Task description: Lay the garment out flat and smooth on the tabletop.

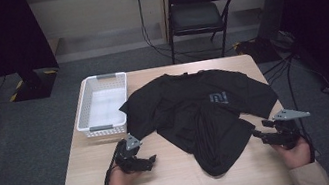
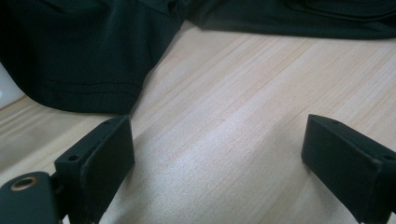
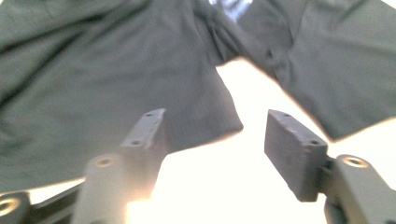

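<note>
Lying crumpled at the table's (image 1: 90, 178) centre, the black T-shirt (image 1: 196, 112) looks soft and light; pinch a hem. Left gripper (image 1: 140, 163) at 8 o'clock and right gripper (image 1: 267, 137) at 4 o'clock both have fingers (image 2: 100, 163) released.

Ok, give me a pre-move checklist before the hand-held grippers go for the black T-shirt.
1. Left hand-held gripper open: ok, jaws wide apart over bare wood.
2. Right hand-held gripper open: ok, nothing between its jaws.
3. Black T-shirt lying flat: not ok, the lower part is bunched and folded toward the front edge.
4. Sleeve hem reachable by the left hand-held gripper: ok, just ahead of its jaws.
5. White basket empty: ok.
6. T-shirt clear of the basket: cannot tell, the sleeve reaches its rim.
</note>
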{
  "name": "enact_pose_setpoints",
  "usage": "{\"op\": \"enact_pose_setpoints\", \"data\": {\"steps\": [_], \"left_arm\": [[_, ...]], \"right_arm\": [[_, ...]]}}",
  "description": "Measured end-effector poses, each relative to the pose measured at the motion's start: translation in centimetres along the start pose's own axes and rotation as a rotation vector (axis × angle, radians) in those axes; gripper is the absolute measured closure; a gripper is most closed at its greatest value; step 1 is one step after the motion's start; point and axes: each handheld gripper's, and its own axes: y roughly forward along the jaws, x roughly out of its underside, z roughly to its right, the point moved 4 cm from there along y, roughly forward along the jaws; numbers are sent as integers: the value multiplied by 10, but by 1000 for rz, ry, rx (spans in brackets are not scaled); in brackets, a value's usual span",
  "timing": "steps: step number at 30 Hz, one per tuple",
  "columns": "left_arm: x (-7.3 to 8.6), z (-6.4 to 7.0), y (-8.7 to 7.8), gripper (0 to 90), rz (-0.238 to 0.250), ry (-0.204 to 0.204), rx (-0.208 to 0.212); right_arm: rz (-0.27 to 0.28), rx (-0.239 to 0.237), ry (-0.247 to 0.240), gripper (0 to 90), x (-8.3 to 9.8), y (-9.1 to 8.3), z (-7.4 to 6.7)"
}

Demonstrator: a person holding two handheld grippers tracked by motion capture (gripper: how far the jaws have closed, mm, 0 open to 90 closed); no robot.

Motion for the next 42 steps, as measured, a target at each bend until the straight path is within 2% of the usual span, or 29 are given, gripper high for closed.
{"op": "enact_pose_setpoints", "data": {"steps": [1, 4, 7, 8, 10, 13, 17, 19, 22, 26, 34, 36, 37, 38, 42], "left_arm": [[0, 0, 0, 89, 0, 0, 0], [0, 0, 0, 88, 1, 0, 0], [0, 0, 0, 88, 0, 0, 0], [0, 0, 0, 88, 0, 0, 0], [0, 0, 0, 88, 0, 0, 0], [0, 0, 0, 89, 0, -1, 0], [0, 0, 0, 88, 0, -1, -1], [0, 0, 0, 89, 1, -1, -1], [0, 0, 0, 88, 1, -1, -1], [0, 0, 0, 89, 1, -1, -1], [0, 0, 0, 89, 1, -3, -3], [0, 0, 0, 89, 1, -3, -3], [0, 0, 0, 89, 2, -3, -3], [0, 0, 0, 89, 1, -3, -3], [0, 0, 0, 89, 1, -3, -3]], "right_arm": [[-13, 3, 0, 437, 4, 2, 2], [-42, -4, 15, 445, 10, 12, 5], [-52, 6, -19, 510, 5, 22, 2], [-52, 6, -19, 510, 5, 22, 2], [-70, 24, -54, 515, 1, 26, 0], [-48, 48, -48, 490, -4, 30, 1], [-63, 59, -37, 499, -5, 39, 4], [-52, 47, -10, 524, -5, 41, 4], [-40, 33, 3, 571, -4, 43, 4], [-35, 29, 16, 542, -4, 43, 4], [-26, 37, -30, 518, -11, 46, -1], [-44, 35, -30, 546, -10, 50, 0], [-36, 29, -17, 564, -10, 51, 1], [-34, 16, -2, 615, -9, 50, 2], [-37, -3, -45, 765, -7, 47, -4]]}}
